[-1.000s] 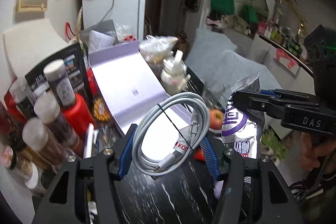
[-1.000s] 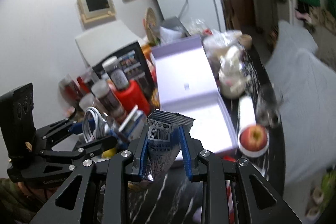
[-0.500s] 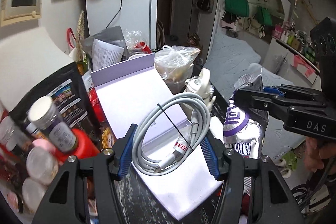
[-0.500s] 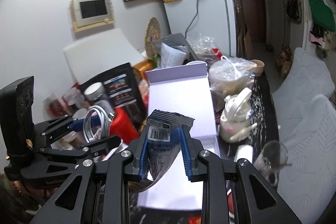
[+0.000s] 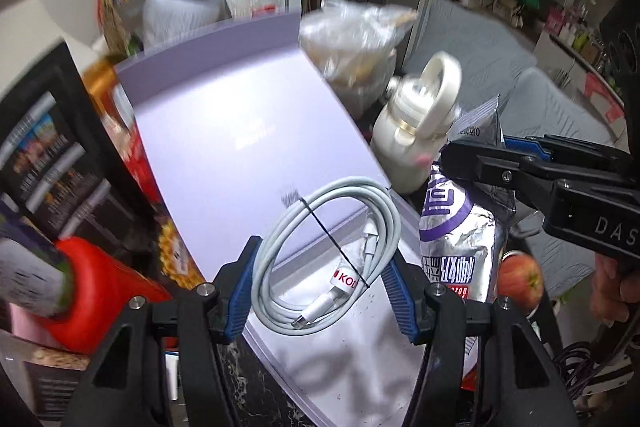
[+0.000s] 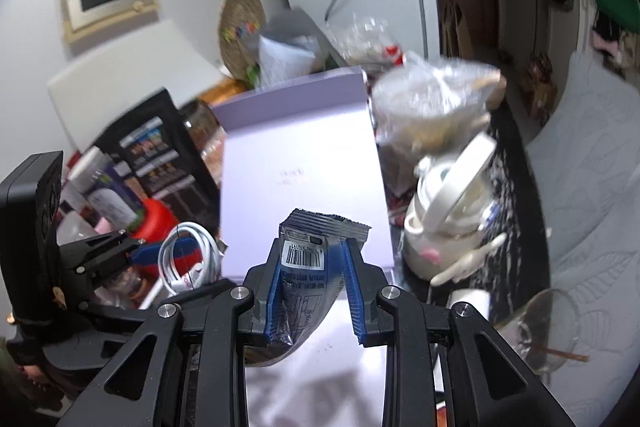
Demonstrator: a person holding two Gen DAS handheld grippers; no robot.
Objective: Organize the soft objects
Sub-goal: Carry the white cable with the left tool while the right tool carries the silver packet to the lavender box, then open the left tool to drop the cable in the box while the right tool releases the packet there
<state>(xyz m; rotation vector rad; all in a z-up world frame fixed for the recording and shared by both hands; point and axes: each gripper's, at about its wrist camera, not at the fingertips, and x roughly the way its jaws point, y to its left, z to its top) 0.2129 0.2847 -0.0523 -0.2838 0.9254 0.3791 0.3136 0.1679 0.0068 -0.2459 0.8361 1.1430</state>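
the coiled white cable (image 5: 330,255) is clamped between the blue pads of the left claw (image 5: 320,281), above the near part of the open lilac box (image 5: 224,147). left of the box the bench is crowded: a red-capped bottle (image 5: 92,301) and a black pouch (image 5: 48,163) stand close to its left edge. the white floor of the box is bare under both claws. the right claw (image 6: 314,287) is closed on a silver snack packet (image 6: 306,281), held over the same box. just beside the box's right edge stand a cream kettle (image 6: 448,223) and a plastic bag (image 6: 432,107).

"DAS" — right claw (image 5: 472,163); "KOD" — cable (image 5: 332,259).
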